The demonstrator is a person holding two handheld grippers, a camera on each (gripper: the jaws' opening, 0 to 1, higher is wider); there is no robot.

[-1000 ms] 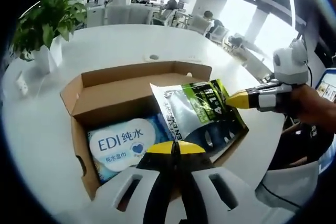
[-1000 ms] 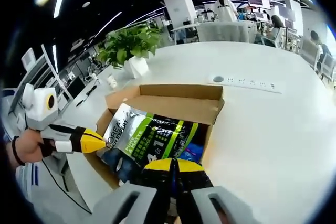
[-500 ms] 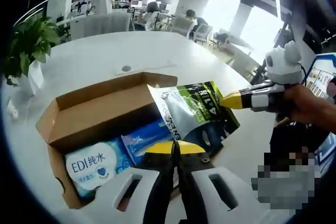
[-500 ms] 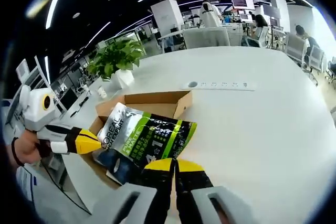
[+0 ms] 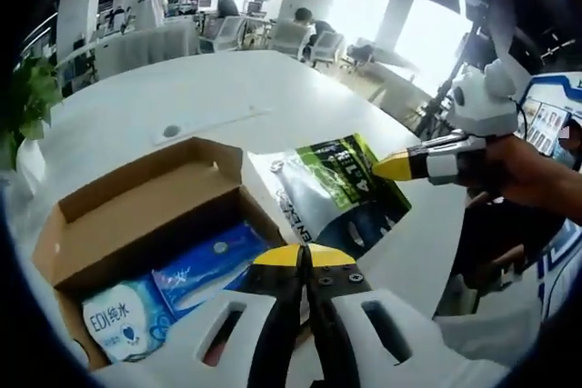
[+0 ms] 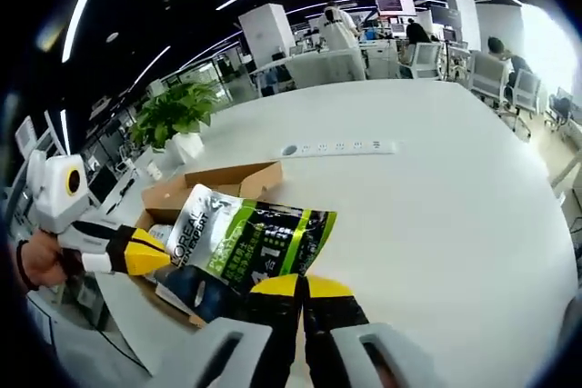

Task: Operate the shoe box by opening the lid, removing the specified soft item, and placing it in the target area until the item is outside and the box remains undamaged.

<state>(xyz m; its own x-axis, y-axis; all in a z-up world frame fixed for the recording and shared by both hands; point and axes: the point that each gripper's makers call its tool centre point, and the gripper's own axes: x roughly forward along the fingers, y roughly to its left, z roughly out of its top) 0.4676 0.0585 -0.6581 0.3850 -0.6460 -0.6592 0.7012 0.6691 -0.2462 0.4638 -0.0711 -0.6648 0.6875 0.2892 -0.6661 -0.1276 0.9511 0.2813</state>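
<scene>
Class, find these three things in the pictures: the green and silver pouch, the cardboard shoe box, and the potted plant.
green and silver pouch (image 6: pixel 259 243): right gripper view, on its printed front.
cardboard shoe box (image 5: pixel 136 215): left gripper view, on the inside of its open lid.
potted plant (image 6: pixel 173 115): right gripper view, on its leaves.

The open shoe box (image 5: pixel 136 215) sits near a worktop (image 6: pixel 436 188) edge, wipe packs (image 5: pixel 123 315) inside; the pouch (image 5: pixel 336 193) hangs beside it.

The pouch (image 5: pixel 341 193) is silver, green and black; the box (image 5: pixel 136 215) is brown cardboard; the table (image 6: pixel 436 197) is white.
</scene>
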